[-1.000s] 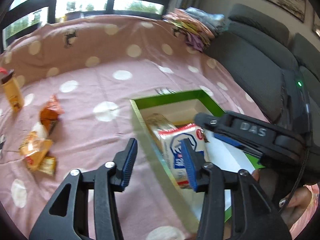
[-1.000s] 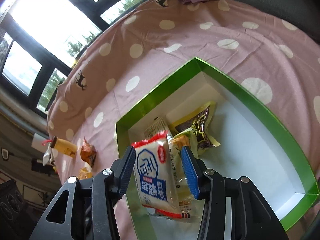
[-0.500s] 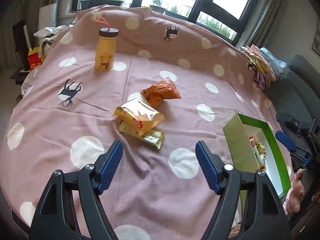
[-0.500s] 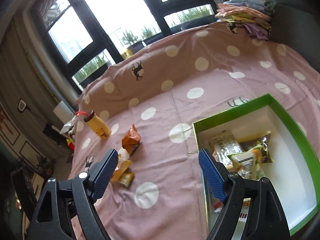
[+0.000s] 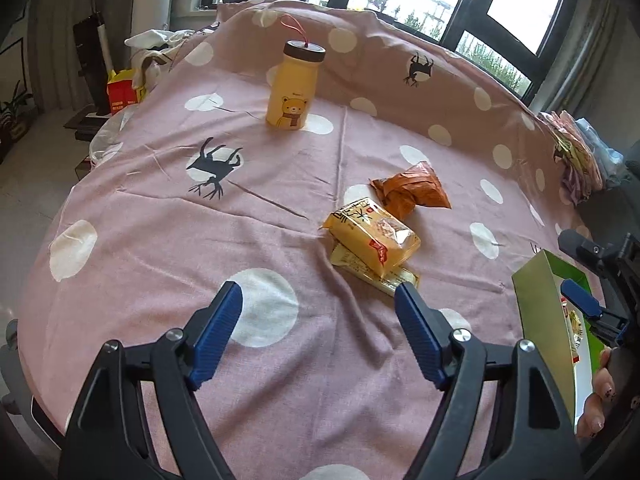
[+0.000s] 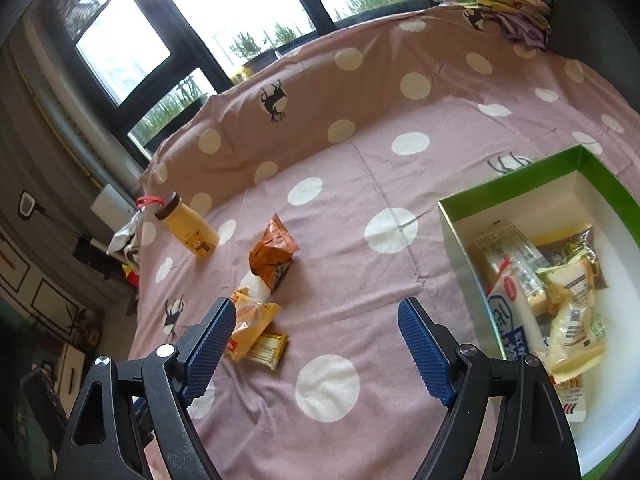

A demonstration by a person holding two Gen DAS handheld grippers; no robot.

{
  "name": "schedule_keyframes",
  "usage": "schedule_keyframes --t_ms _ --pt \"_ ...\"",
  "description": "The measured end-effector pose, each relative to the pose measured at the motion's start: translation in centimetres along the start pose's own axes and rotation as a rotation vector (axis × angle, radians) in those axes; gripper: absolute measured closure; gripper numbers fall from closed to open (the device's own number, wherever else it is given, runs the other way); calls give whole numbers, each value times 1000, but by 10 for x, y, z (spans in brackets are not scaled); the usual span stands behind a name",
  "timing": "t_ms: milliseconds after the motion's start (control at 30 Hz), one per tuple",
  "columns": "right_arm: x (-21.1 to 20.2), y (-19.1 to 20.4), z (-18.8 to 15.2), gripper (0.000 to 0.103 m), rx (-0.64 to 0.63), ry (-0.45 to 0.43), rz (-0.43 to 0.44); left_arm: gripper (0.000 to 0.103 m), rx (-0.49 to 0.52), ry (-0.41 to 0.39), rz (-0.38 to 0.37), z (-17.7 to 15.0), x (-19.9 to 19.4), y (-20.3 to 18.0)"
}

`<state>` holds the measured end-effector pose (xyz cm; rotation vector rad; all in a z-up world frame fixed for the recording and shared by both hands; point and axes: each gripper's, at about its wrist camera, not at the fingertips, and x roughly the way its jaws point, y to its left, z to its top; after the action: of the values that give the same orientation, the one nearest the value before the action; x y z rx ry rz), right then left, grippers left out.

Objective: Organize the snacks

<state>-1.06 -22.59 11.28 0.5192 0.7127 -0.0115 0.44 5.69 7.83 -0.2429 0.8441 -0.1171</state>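
Three loose snacks lie mid-table: a yellow pack on top of a flat gold pack, and an orange packet behind them. My left gripper hovers just in front of them; its jaws are opening, with nothing between them. The green box on the right holds several snacks, among them a white-and-blue pack. My right gripper stands open and empty, left of the box, with the yellow pack by its left finger. The orange packet lies farther off.
A yellow bear bottle stands at the back of the pink dotted cloth. Folded cloths are stacked at the far right corner by a dark sofa. A person's hand shows beside the green box. Windows run behind the table.
The right gripper let go of the white-and-blue pack, which now lies in the box. Both grippers opened wide and swung left, away from the box toward the loose snacks.
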Motion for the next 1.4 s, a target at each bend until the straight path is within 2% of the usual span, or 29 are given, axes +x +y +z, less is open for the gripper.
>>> schedule_keyframes --t_ms 133,400,500,533,567,600,667,767,833,867,933,1100,1233,1333,1400 --pt "31 17 11 19 -11 58 7 21 -10 22 19 1 7 5" --pt "118 52 38 19 -135 160 -22 21 -52 29 55 3 9 16" --pt "146 64 41 19 -226 144 -94 21 -52 31 54 4 10 18" --pt "152 68 40 19 -257 135 -89 21 -54 35 58 4 11 18" --pt "158 74 38 20 -293 117 -42 21 -54 37 63 4 12 18" --pt "158 74 38 19 -293 117 -42 21 -53 38 67 4 12 18" --pt "169 91 36 20 -382 92 -59 21 -44 43 77 4 14 16" --pt "177 96 34 19 -416 72 -95 21 -29 48 80 2 15 13" --pt "190 97 33 20 -429 111 -85 21 -28 49 84 2 16 12" --pt "194 98 31 20 -441 113 -108 21 -26 50 89 2 16 11" --pt "198 95 30 20 -445 85 -134 21 -19 53 100 1 18 10" --pt "207 82 32 20 -397 117 -91 21 -9 61 98 0 20 8" --pt "211 78 33 26 -376 127 -74 21 -5 64 96 -1 20 7" --pt "210 77 32 39 -366 123 -84 21 -9 71 100 0 22 8" --pt "210 76 31 43 -352 122 -86 21 -13 73 96 0 22 9"
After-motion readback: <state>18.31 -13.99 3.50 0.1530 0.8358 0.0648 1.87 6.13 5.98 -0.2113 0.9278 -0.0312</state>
